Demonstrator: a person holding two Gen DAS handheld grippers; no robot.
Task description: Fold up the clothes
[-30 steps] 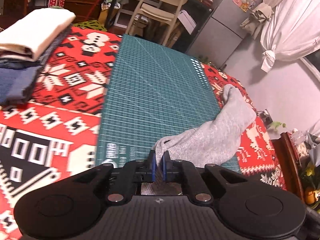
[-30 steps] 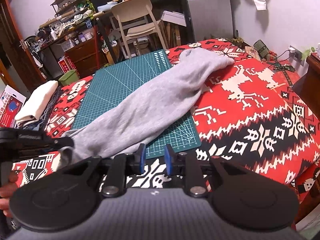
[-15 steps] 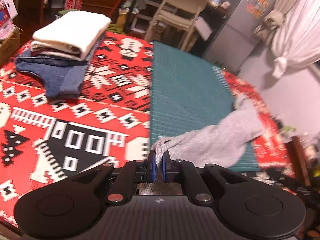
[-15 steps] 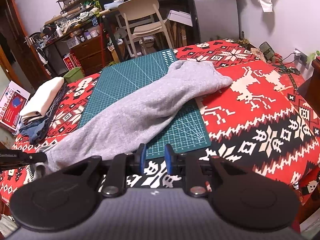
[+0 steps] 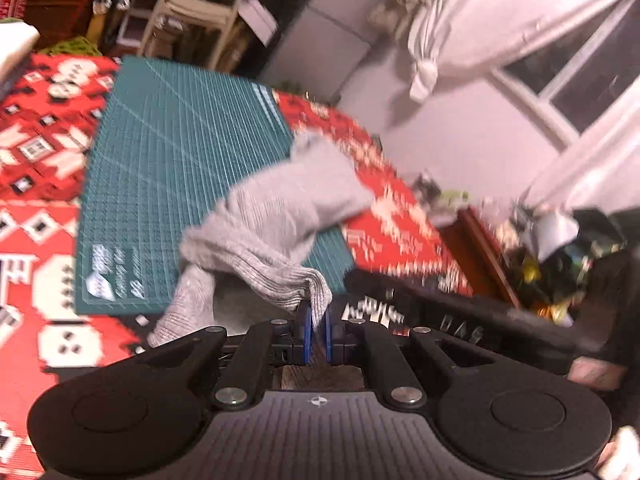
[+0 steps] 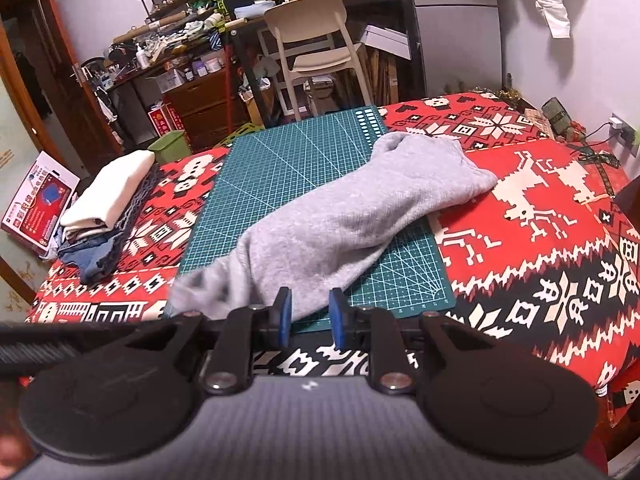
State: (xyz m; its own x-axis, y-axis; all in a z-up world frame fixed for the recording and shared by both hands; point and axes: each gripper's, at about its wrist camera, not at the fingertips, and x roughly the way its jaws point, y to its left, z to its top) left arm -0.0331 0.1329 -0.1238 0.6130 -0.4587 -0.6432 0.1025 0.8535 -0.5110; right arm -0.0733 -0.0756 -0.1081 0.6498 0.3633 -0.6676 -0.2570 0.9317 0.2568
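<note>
Left gripper (image 5: 316,326), angled down, pinches the grey garment's (image 5: 280,216) ribbed edge; right gripper (image 6: 307,316) hovers part-open, empty.

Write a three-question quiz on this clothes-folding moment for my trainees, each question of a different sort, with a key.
1. True or false: the left gripper is shut on an edge of the grey garment.
2. Multiple choice: the grey garment lies mostly on
A. the white chair
B. the green cutting mat
C. the stack of folded clothes
3. Fill in: the right gripper has its jaws ____, with nothing clamped between them.

Key
1. True; ribbed grey fabric is pinched between its blue pads.
2. B; its far end spills onto the red patterned blanket.
3. Open.
</note>
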